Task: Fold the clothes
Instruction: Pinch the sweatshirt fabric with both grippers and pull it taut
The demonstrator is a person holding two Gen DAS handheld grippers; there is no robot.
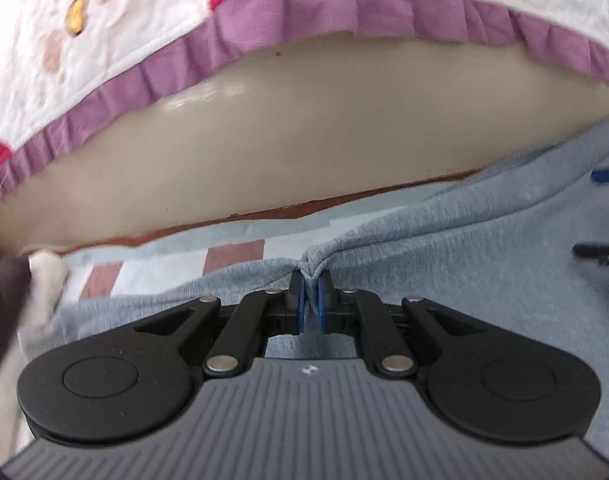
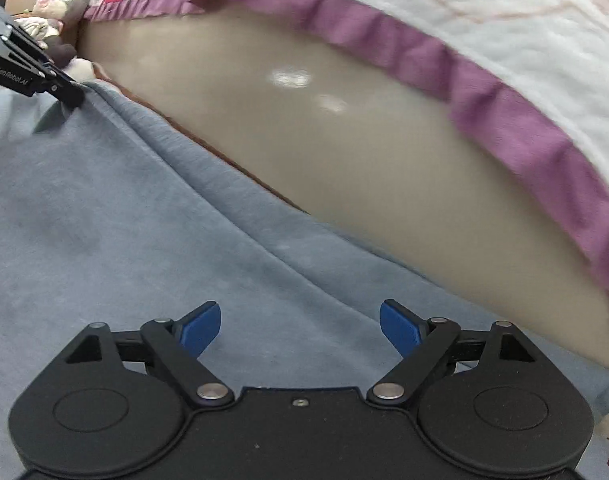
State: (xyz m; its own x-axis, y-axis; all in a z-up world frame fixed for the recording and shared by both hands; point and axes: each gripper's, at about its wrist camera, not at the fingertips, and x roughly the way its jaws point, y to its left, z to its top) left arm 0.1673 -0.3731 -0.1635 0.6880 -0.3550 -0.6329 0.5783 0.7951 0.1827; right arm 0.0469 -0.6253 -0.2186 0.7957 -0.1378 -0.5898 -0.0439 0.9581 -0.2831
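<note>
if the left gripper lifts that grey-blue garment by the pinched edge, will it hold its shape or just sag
Probably sag. The garment bunches into folds where the left gripper pinches it, so it looks soft and floppy. Its knit surface looks fuzzy, so it likely won't slip. The right gripper is open above it, so one side would likely droop.

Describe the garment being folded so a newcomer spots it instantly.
Below the white quilt with purple ruffled trim and the glossy beige panel lies a pale blue-grey fleece garment. Unlike the patterned quilt, it is plain, soft, and pinched by the left gripper.
</note>
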